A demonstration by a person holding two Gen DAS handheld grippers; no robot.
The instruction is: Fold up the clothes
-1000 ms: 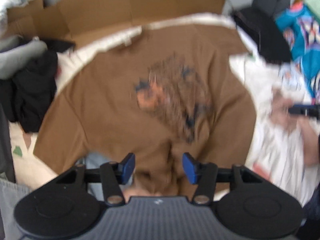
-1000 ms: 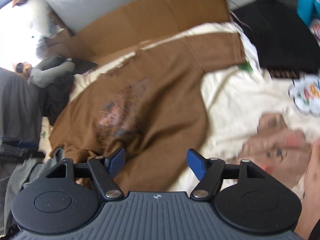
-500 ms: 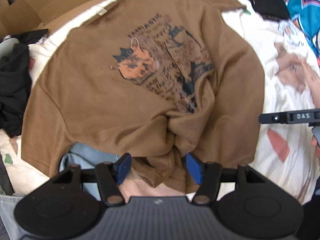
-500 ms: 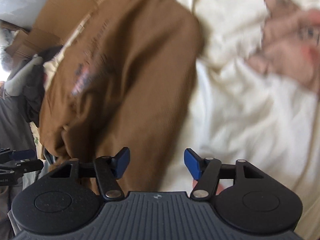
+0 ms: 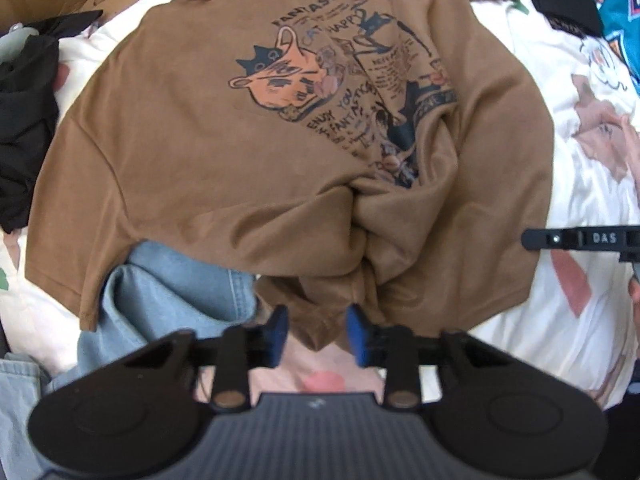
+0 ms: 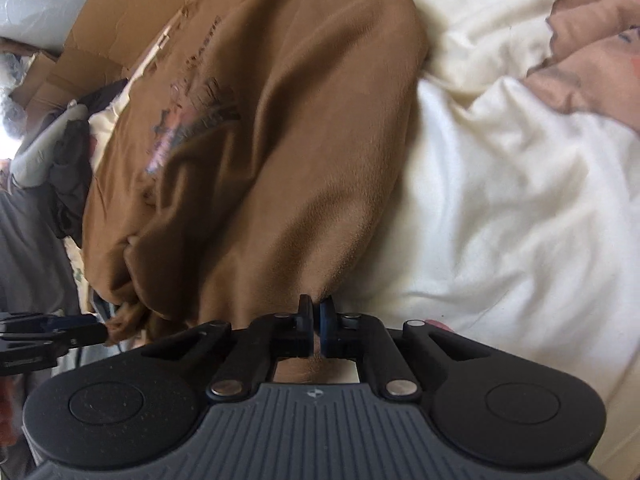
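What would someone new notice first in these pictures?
A brown cotton T-shirt with an orange cat print lies spread across the white bedsheet, its near hem bunched. The right gripper is pinched shut on its edge, while the left gripper is closing around the bunched hem.

Pretty cramped on the left: a black clothes pile (image 5: 24, 120) sat right against the brown t-shirt (image 5: 224, 152), and light blue jeans (image 5: 160, 292) were tucked under its near hem. Cardboard (image 6: 108, 28) walled off the far edge. The white bedding (image 6: 500, 200) to the right was the only open stretch.
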